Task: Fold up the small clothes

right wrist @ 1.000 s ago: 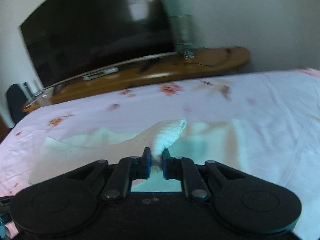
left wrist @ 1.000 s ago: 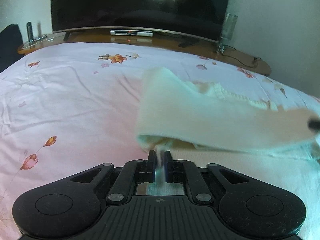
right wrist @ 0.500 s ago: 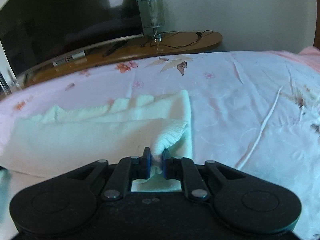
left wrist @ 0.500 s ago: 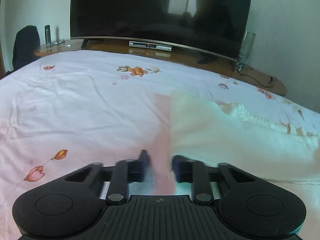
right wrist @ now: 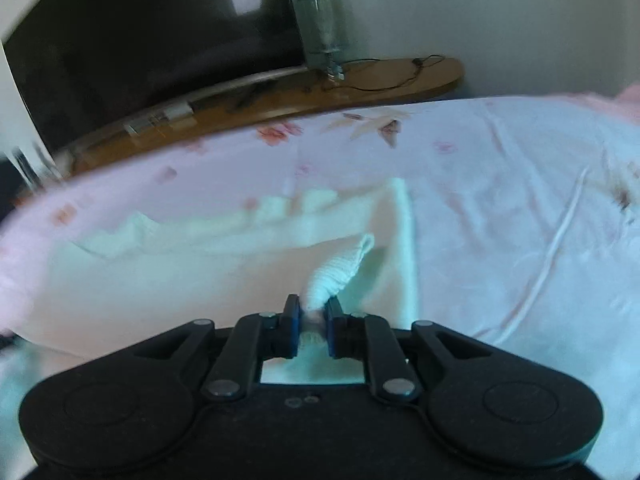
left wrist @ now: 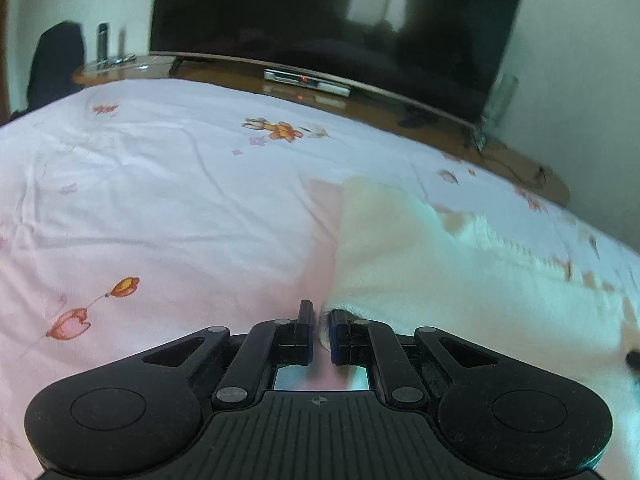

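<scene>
A dark television (left wrist: 328, 28) is filling the top of the left view, standing on a wooden shelf (left wrist: 500, 160) with a glass (left wrist: 498, 98) at its right end. Motion blur is smearing the far edges in both views. A pale cream garment (left wrist: 460, 272) is lying folded at centre right on a white flowered bedsheet (left wrist: 160, 200). The left gripper (left wrist: 319, 330) is sitting at the garment's near corner, jaws narrow; whether cloth is caught between them I cannot tell. The right gripper (right wrist: 312, 322) is pinching a bunched corner of it.
</scene>
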`<move>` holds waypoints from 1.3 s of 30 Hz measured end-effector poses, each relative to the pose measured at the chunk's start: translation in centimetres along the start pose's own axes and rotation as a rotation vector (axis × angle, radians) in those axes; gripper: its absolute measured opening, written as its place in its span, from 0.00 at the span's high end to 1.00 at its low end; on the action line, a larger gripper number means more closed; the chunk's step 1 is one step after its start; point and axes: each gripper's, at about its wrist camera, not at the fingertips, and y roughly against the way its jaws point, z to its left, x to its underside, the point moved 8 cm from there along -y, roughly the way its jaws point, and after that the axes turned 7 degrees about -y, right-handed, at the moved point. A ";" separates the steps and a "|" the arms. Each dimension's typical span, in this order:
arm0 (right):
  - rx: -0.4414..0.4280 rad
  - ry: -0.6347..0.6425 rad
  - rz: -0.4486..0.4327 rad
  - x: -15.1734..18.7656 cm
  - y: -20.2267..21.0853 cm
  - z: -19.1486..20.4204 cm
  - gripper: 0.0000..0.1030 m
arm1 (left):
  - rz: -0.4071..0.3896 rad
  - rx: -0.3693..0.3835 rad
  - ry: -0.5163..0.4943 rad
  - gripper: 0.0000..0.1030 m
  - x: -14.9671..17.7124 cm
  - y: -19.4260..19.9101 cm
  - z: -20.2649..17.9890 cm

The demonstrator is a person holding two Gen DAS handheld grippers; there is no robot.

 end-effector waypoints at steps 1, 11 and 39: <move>-0.008 -0.020 -0.002 0.1 0.1 -0.5 0.86 | 0.001 0.002 -0.021 0.92 0.0 0.3 -0.1; -0.069 -0.091 0.011 0.3 1.8 -1.9 0.59 | -0.082 0.024 -0.062 0.92 -3.5 3.7 0.6; 0.066 0.035 -0.156 -2.5 1.7 -1.0 0.75 | -0.003 0.009 -0.134 0.92 -7.3 -6.5 -3.3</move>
